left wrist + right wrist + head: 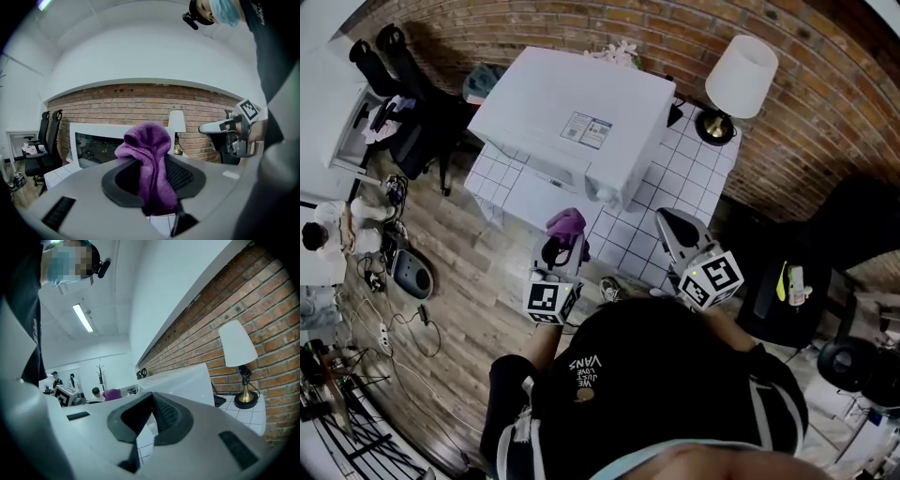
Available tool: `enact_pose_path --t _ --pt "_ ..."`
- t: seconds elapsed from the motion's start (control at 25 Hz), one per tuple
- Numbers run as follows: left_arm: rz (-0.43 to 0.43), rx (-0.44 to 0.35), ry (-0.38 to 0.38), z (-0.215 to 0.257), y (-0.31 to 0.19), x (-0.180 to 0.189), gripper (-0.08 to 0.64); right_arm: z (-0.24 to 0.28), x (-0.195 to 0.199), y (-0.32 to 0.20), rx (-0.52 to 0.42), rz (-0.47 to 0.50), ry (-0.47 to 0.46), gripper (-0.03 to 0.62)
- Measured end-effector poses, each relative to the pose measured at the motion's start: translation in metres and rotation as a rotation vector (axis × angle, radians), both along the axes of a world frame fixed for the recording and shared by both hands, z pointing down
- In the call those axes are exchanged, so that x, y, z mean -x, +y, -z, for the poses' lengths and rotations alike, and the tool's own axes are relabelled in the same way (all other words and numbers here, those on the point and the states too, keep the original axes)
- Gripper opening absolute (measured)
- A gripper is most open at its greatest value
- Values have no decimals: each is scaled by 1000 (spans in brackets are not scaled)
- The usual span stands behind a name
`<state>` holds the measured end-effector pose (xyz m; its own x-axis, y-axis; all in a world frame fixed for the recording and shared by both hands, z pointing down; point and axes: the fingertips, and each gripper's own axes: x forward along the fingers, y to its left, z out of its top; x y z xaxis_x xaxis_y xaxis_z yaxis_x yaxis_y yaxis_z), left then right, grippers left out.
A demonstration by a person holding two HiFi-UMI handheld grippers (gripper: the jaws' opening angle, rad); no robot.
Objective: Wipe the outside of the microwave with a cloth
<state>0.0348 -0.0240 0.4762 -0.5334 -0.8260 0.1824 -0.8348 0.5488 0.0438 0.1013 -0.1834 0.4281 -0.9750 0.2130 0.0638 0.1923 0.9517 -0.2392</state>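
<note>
The white microwave (581,117) stands on a white tiled table (675,178) against a brick wall. Its dark glass door (101,147) faces my left gripper. A purple cloth (567,223) is bunched up and sticks out of my left gripper (564,242), which is shut on it a short way in front of the microwave. In the left gripper view the cloth (151,164) hangs down between the jaws. My right gripper (666,218) hovers shut and empty over the table to the right of the microwave (180,380), apart from it.
A lamp (736,80) with a white shade and brass foot stands at the table's back right corner. Black office chairs (394,66) and floor cables (384,328) lie to the left. A black stool (787,281) is on the right. Other people (97,393) sit far off.
</note>
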Motion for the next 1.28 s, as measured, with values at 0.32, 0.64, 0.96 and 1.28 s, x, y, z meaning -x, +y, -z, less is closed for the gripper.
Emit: enact_pose_path --t 0.32,0.64,0.96,1.28 --pt "-39 -13 -85 21 7 13 143 1 -3 7 -56 -64 -14 -3" --pt "-50 -38 -85 22 2 16 143 -1 -6 3 -96 -95 -3 -3" --pt "-48 -33 -86 21 5 15 143 -1 -4 7 -115 -100 9 -3" --pt "-62 -37 -54 15 6 7 143 -4 -3 13 -138 -94 16 -3"
